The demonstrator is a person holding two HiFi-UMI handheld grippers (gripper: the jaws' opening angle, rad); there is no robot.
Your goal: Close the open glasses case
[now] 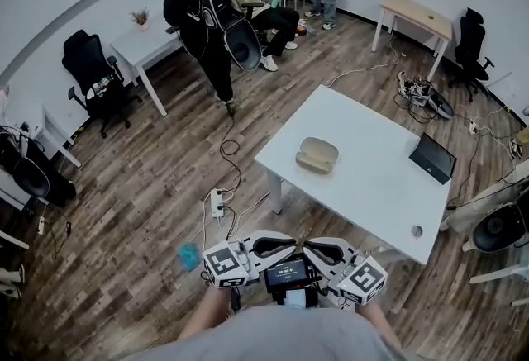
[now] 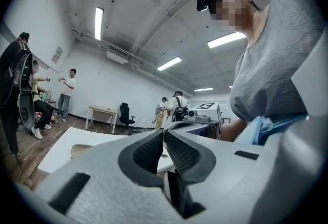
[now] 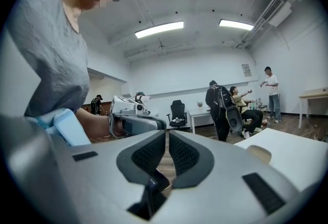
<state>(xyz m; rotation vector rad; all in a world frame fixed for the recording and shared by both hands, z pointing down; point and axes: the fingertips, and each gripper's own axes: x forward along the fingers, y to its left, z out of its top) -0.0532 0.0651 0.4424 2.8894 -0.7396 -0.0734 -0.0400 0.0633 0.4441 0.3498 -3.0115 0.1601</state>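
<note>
near the body, the grey left gripper [image 2: 165, 135] and grey right gripper [image 3: 167, 135] have fingers clenched on nothing. well beyond them, the tan oval hard-shell glasses case [image 1: 317, 154] lies open on the white worktop [image 1: 376, 186]. it is probably light, stiff and smooth, so steady the base and press the lid's rim.

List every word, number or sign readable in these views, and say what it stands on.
No text is legible.
Wall sign: too small to read.
Small screen: blurred, unreadable.
Cube markers: black-and-white patterns only, no words.
</note>
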